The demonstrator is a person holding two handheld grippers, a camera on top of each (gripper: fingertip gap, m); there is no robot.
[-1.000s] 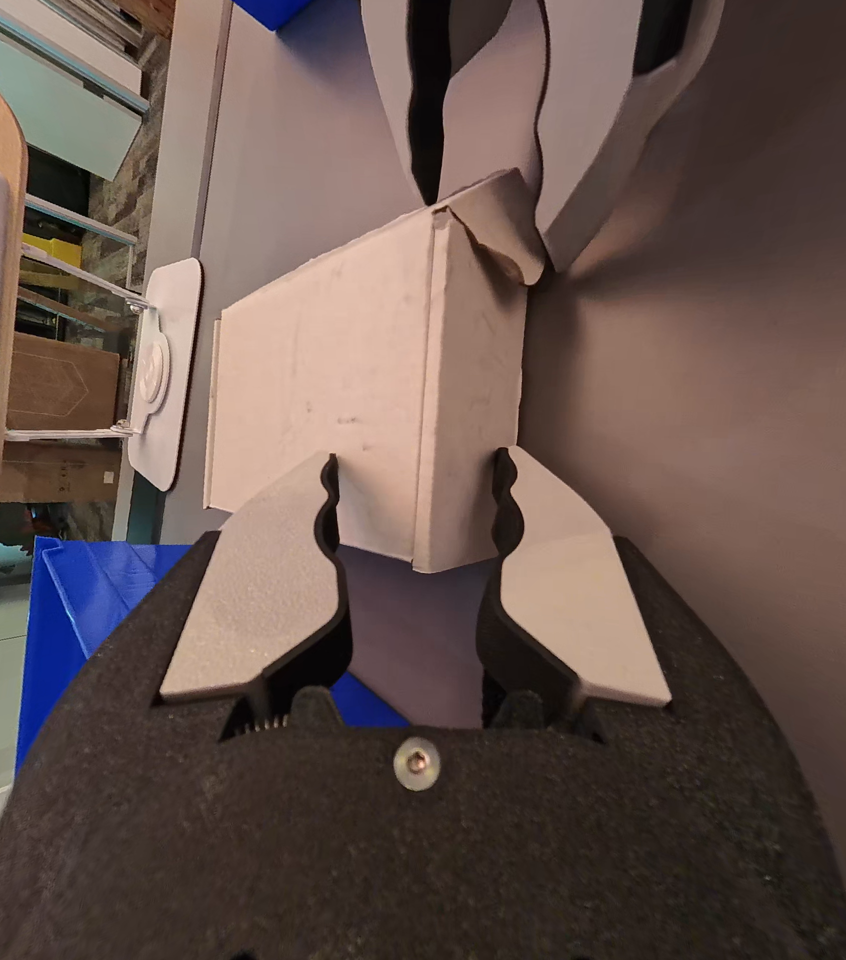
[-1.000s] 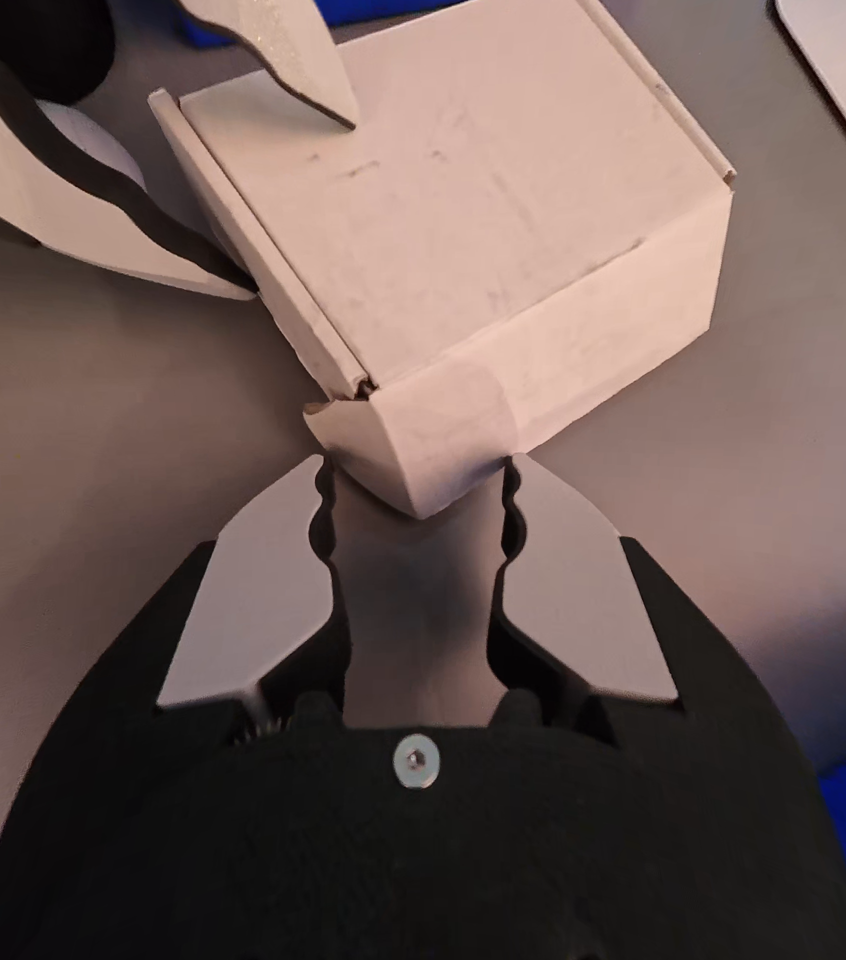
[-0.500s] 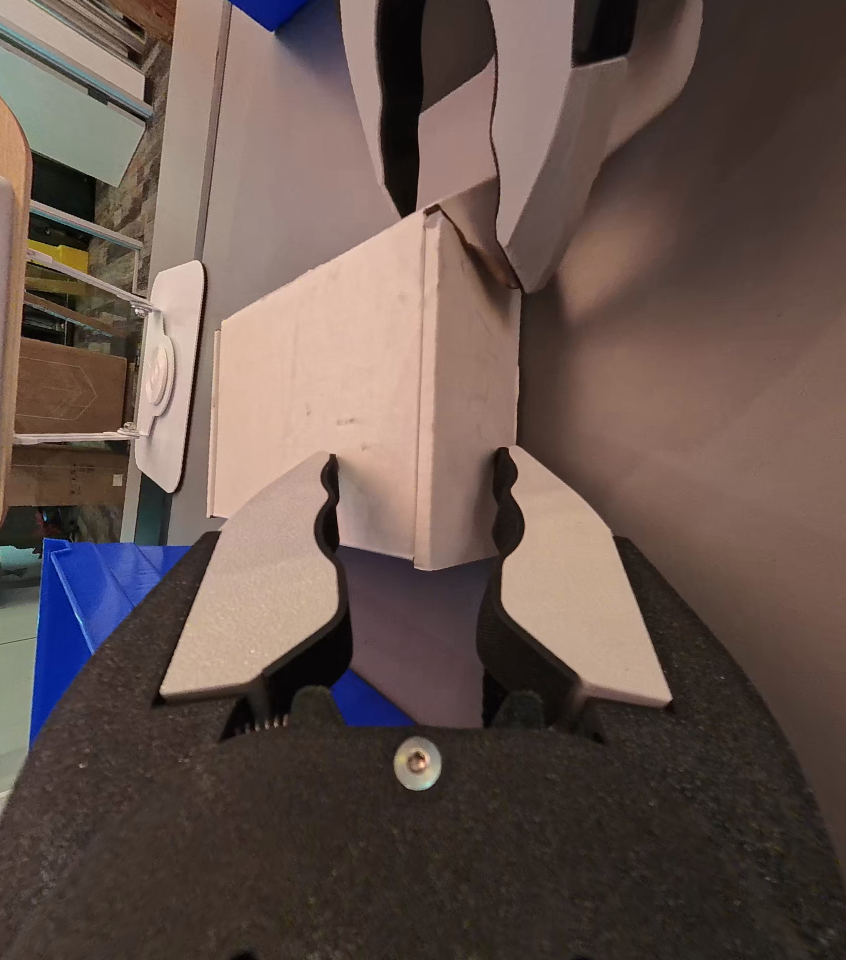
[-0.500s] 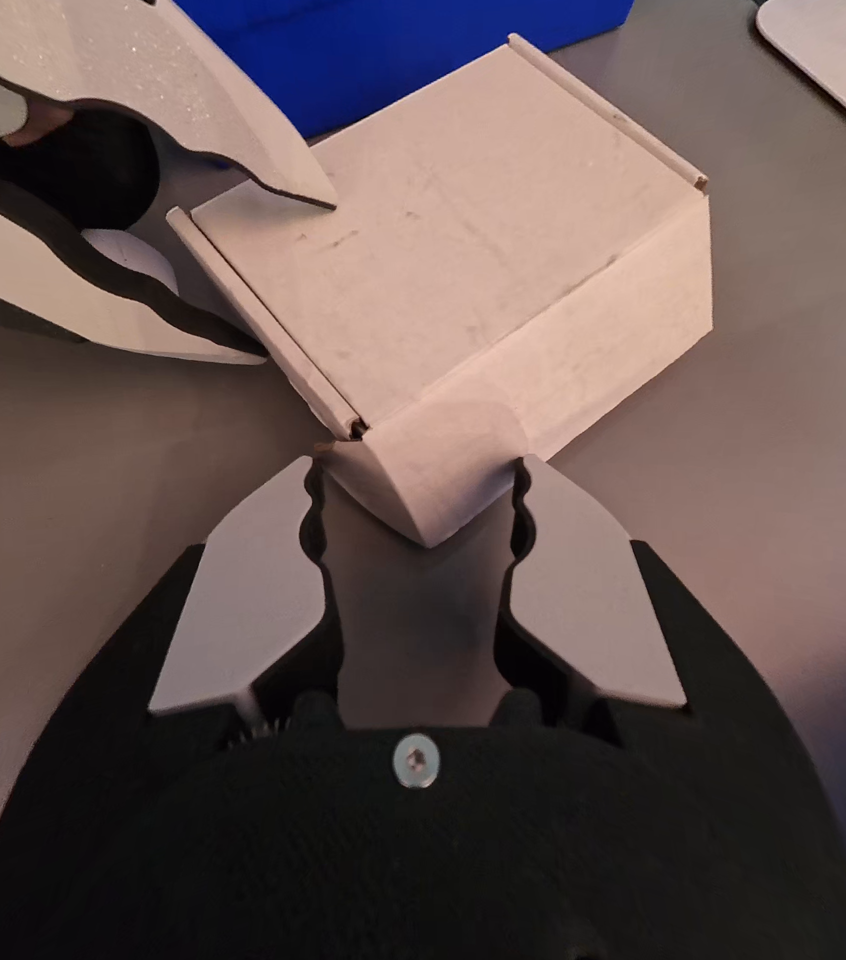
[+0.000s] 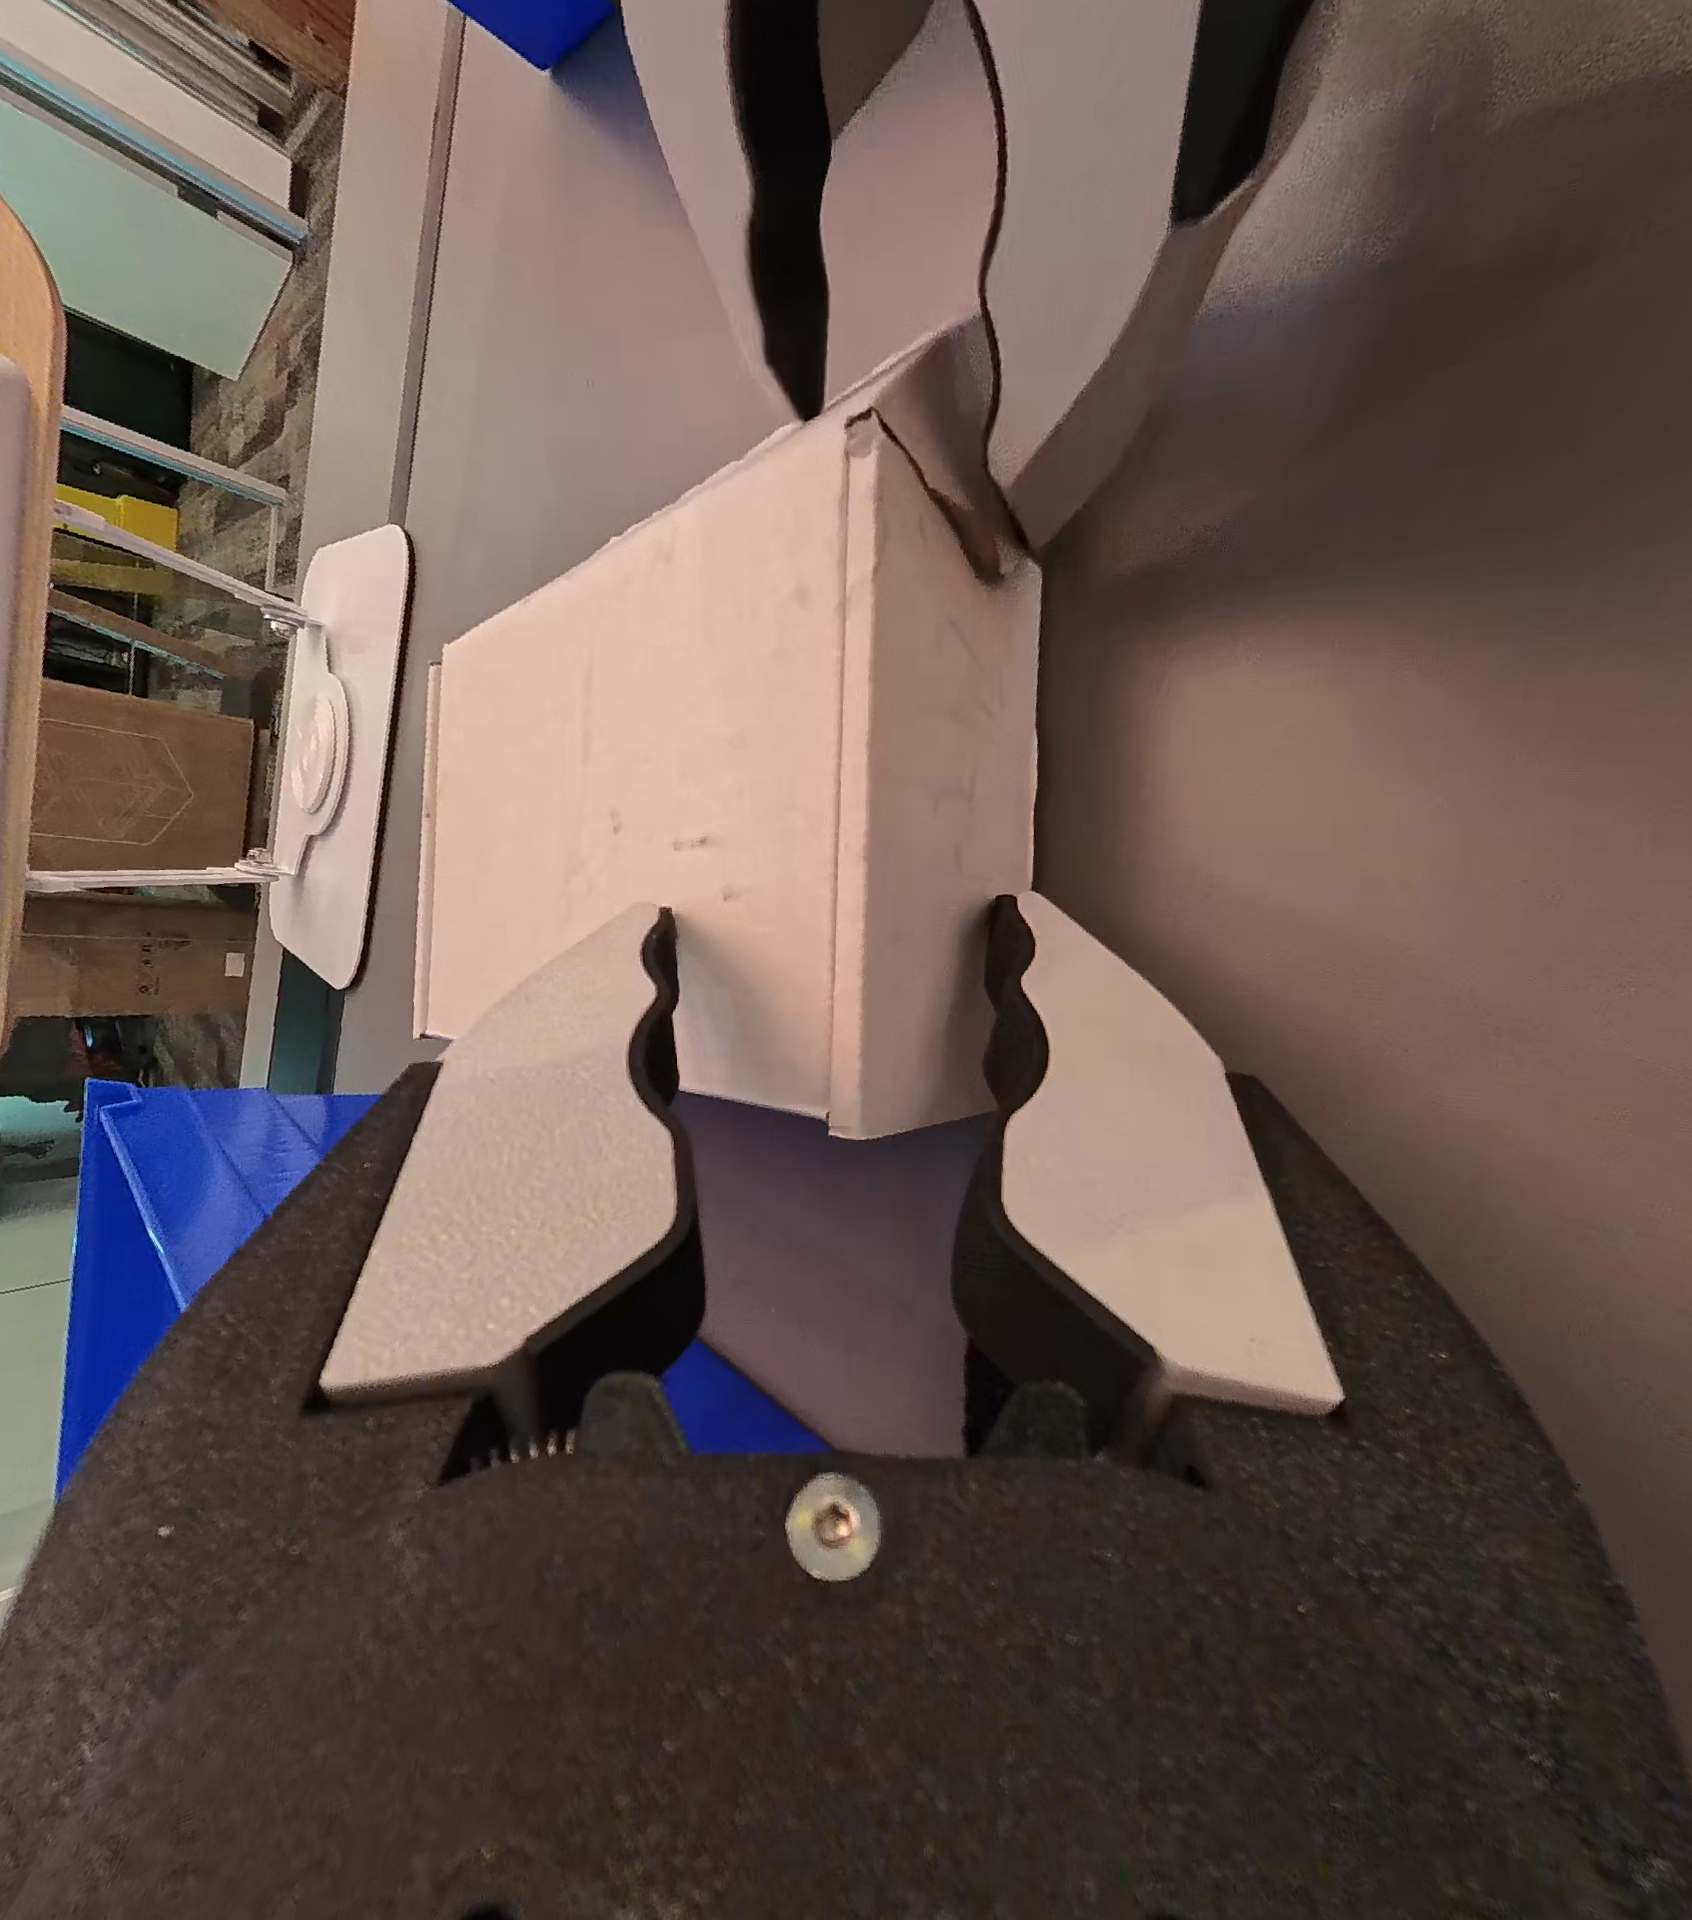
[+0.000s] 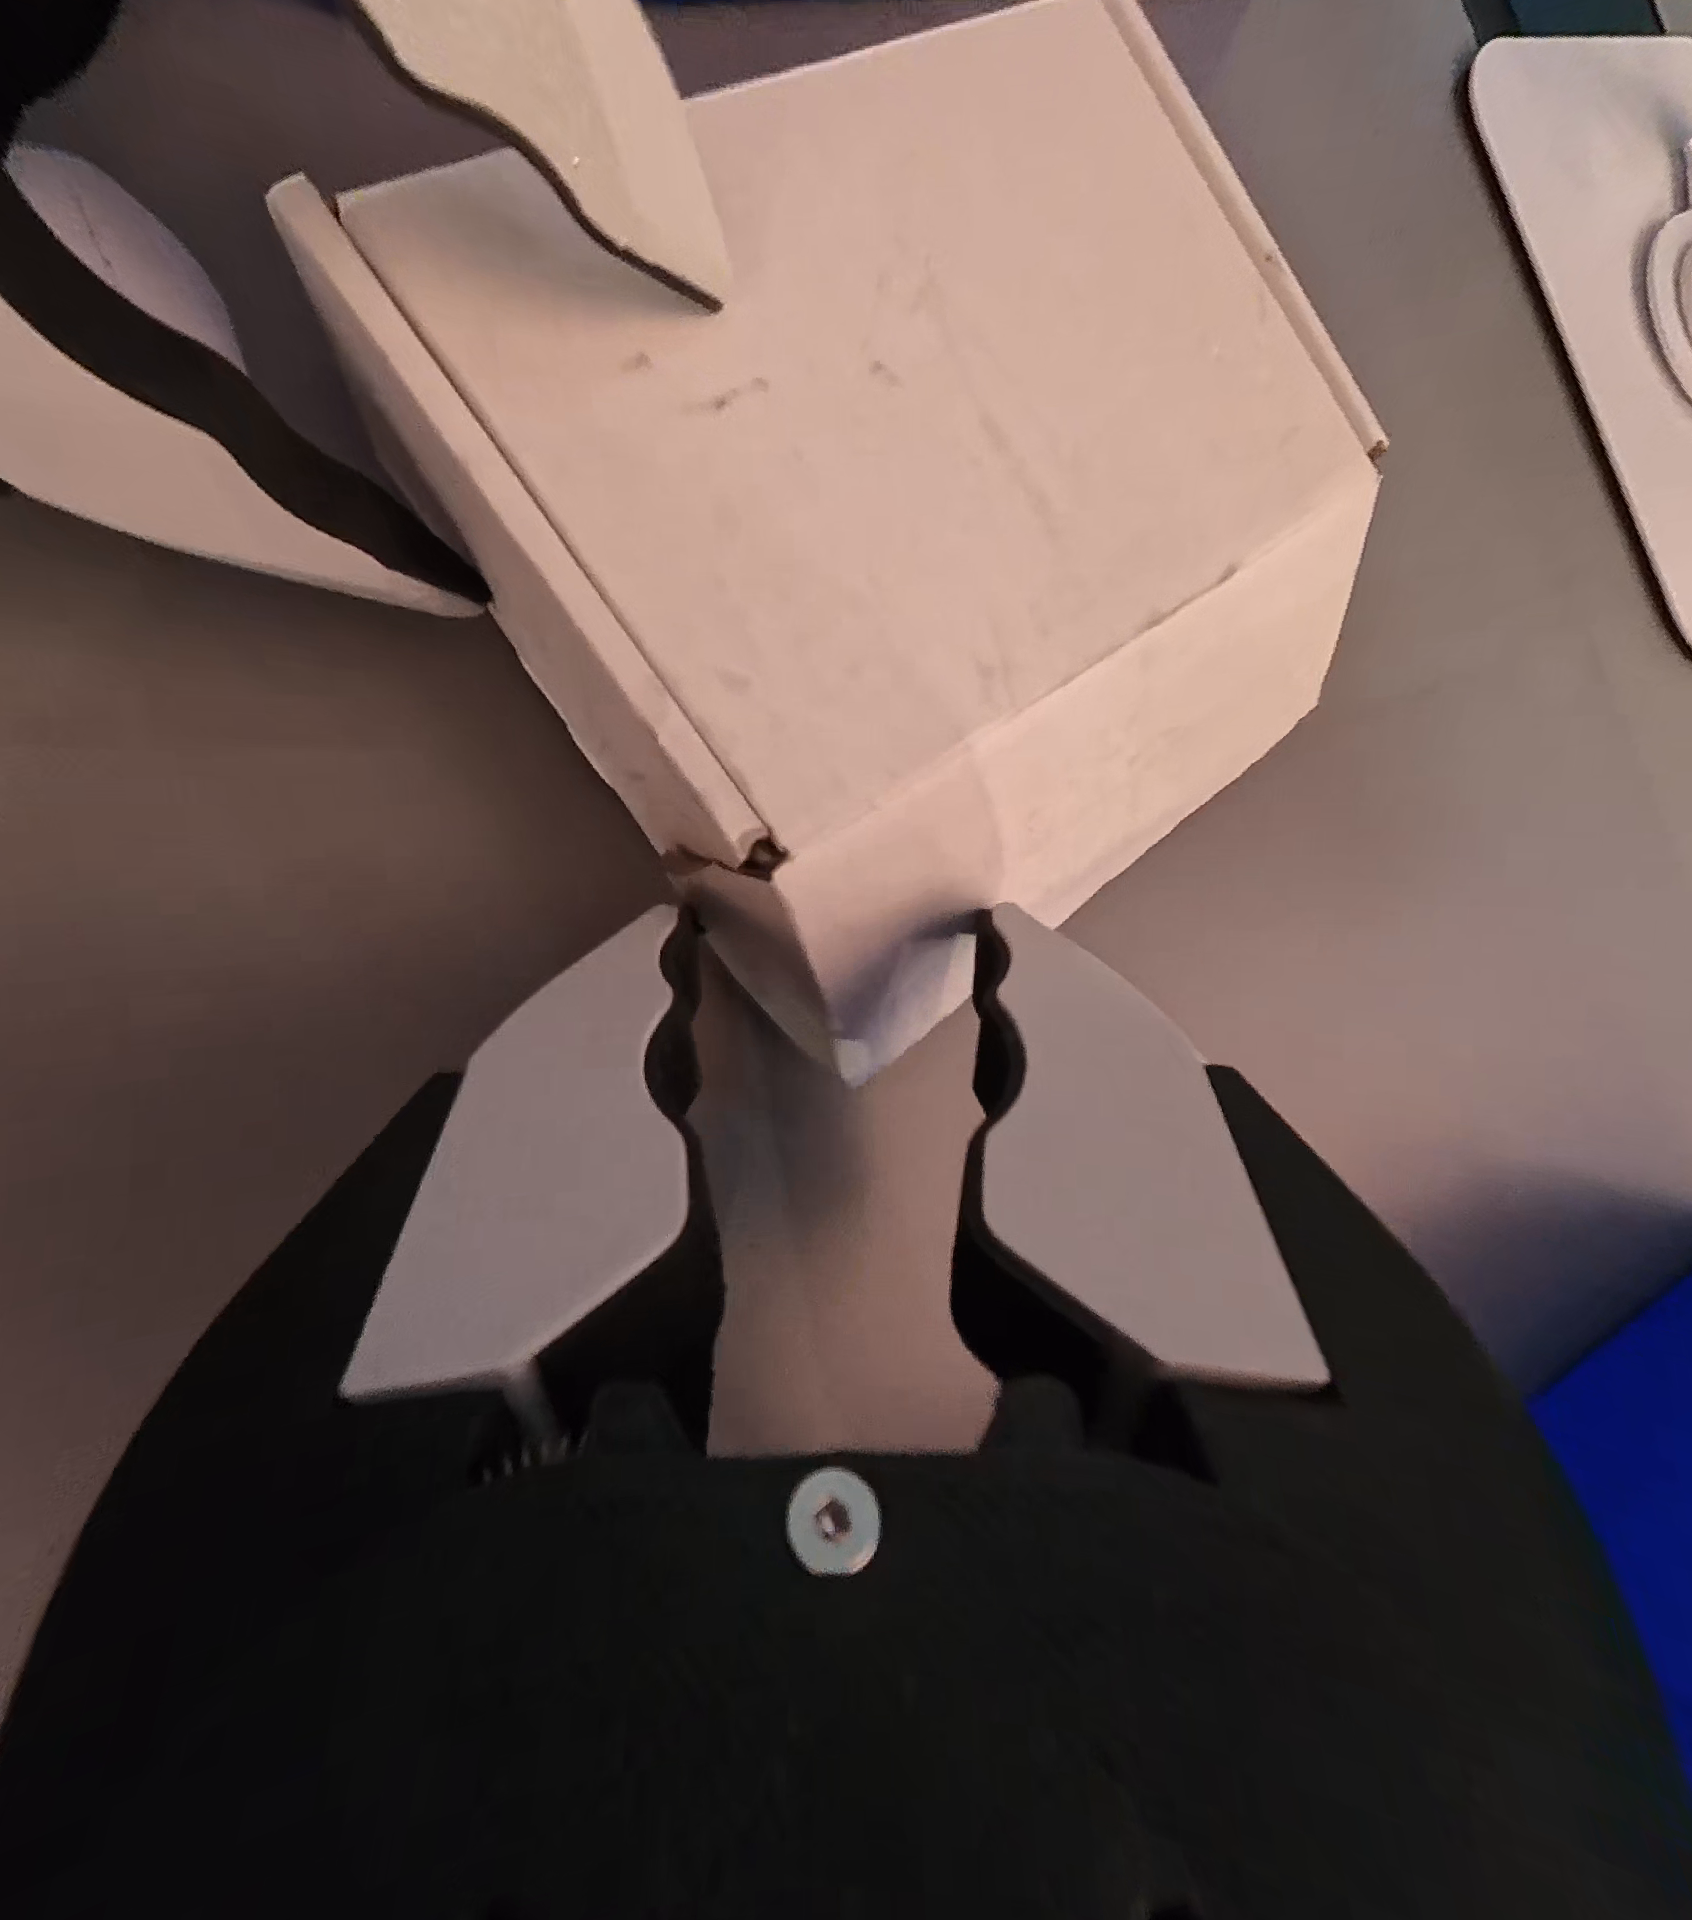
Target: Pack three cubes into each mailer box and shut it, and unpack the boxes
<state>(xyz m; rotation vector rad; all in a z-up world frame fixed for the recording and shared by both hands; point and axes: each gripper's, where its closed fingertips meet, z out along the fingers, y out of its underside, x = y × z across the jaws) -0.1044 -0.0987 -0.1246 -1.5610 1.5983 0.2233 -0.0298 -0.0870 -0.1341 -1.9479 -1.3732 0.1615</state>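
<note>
the white corrugated-cardboard mailer box (image 6: 873,499) sits closed on the grey table (image 6: 198,935), near the edge where a white rounded stand base (image 6: 1652,343) rests. i judge it light, with thin walls that dent under a hard squeeze; its corners are stiffest. my right gripper (image 6: 831,925) is spread around the near corner flap, my left gripper (image 5: 831,914) gaping across a side wall. what's inside is hidden. blue bins (image 5: 187,1226) flank the table edges, contents unseen.
</note>
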